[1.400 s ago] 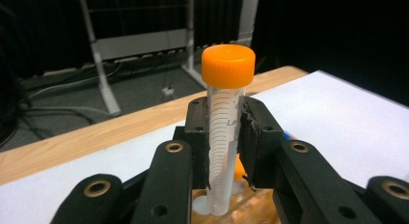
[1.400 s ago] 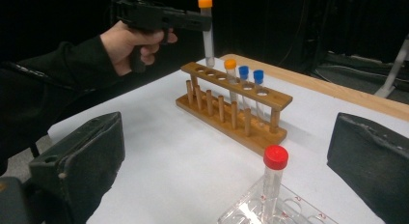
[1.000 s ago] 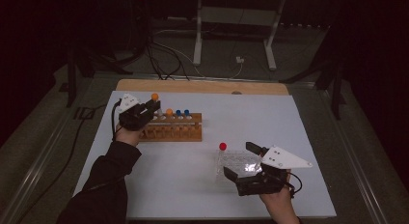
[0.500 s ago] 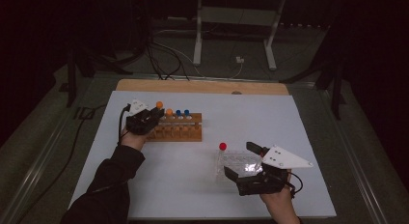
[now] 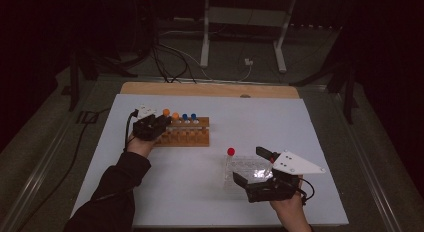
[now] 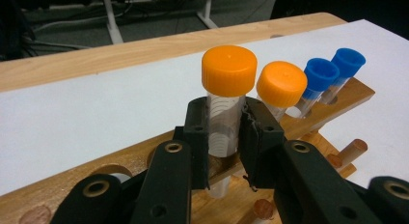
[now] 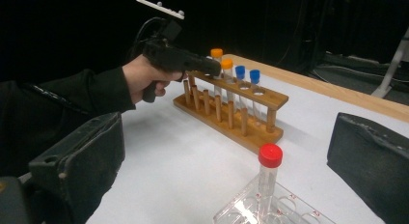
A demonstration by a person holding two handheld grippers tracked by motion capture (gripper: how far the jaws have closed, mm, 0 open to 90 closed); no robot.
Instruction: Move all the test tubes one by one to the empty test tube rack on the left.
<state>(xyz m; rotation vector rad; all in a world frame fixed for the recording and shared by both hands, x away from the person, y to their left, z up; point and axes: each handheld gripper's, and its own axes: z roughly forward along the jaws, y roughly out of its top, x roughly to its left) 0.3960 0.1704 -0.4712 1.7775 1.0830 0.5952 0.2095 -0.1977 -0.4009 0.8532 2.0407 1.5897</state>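
Pinching the orange-capped tube [image 6: 223, 122] just under its cap, left gripper [image 6: 225, 137] has both pads on the clear wall; tube sits between the jaws, seated in the wooden rack [image 6: 333, 108]. Judging the step as pulling it out: lift straight up along the tube axis, no tilt, so it clears the hole without dragging the rack or bumping the second orange tube [image 6: 280, 89] just beside the jaws. Blue-capped tubes [image 6: 328, 72] farther along the row. Right gripper [image 5: 255, 179] spread wide, its jaws either side of a clear well plate [image 7: 270, 209] with a red-capped tube [image 7: 269, 178] upright in it. White table [image 5: 300, 127], wood strip at far edge, dark room, cables on floor.
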